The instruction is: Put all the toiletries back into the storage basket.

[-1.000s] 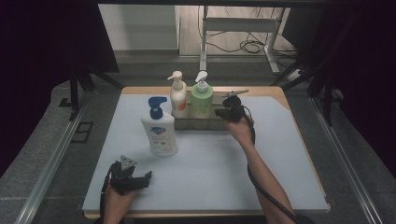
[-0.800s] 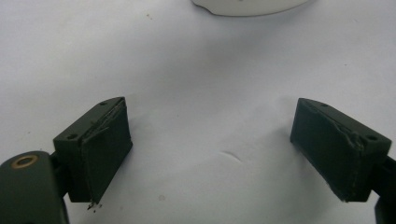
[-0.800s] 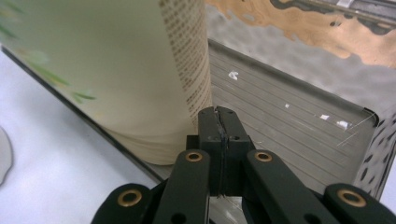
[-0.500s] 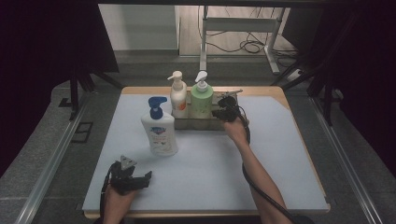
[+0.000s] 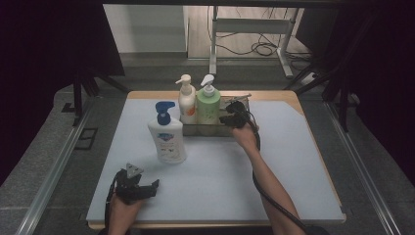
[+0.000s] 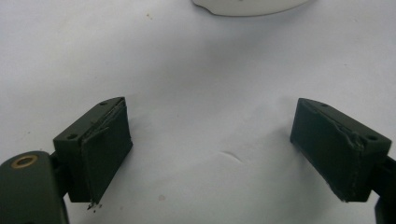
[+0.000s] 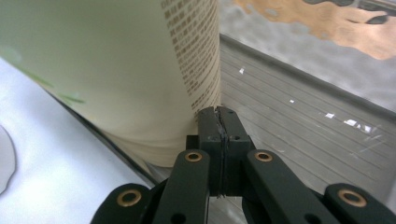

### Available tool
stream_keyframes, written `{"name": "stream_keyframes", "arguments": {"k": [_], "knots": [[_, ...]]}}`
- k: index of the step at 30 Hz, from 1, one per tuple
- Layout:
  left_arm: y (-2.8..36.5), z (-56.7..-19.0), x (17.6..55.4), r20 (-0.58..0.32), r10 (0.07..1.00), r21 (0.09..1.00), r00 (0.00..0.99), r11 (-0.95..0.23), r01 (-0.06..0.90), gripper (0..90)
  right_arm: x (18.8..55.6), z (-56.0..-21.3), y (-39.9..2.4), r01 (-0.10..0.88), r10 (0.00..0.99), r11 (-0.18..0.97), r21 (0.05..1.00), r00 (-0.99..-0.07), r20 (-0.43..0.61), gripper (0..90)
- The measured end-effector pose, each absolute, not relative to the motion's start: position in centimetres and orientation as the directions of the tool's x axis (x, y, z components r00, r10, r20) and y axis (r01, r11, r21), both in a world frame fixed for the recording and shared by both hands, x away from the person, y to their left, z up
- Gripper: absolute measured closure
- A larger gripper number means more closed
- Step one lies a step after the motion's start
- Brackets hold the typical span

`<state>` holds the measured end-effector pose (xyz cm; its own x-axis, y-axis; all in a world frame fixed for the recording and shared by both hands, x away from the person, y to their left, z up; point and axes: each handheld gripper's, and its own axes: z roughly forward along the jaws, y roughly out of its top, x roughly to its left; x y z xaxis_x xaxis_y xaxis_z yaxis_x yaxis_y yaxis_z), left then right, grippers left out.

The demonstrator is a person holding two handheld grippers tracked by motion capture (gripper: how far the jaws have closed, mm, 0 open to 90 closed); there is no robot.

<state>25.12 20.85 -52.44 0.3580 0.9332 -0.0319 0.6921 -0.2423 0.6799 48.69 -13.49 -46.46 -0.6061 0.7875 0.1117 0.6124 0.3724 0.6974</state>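
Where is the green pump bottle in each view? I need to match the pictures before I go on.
High view: the green bottle stands in the metal tray at the table's far side, just left of the right gripper.
Right gripper view: it is the pale green wall with fine print at upper left, right beside the shut jaws.
Left gripper view: not in this picture.
Shared landmark: the tray, whose ribbed grey floor shows in the right gripper view.

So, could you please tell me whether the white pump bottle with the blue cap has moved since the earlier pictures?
No. The white pump bottle with the blue cap stands at the same spot left of the metal tray.
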Motion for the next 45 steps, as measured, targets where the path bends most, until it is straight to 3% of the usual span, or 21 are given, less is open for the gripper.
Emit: {"name": "stream_keyframes", "arguments": {"k": [17,32,45], "knots": [[20.8,-52.4,25.1,-0.032,0.933,0.679,0.358,-0.242,0.693,11.8,48.3,-46.3,-12.7,0.605,0.786,0.393,0.692,-0.612,0.089,89.0],[20.8,-52.4,25.1,-0.032,0.933,0.680,0.358,-0.243,0.692,11.8,47.6,-45.9,-13.7,0.563,0.768,0.401,0.723,-0.636,0.069,76.3],[20.8,-52.4,25.1,-0.031,0.933,0.679,0.358,-0.243,0.692,11.8,46.0,-44.6,-15.1,0.522,0.761,0.389,0.759,-0.647,0.054,56.8]]}}
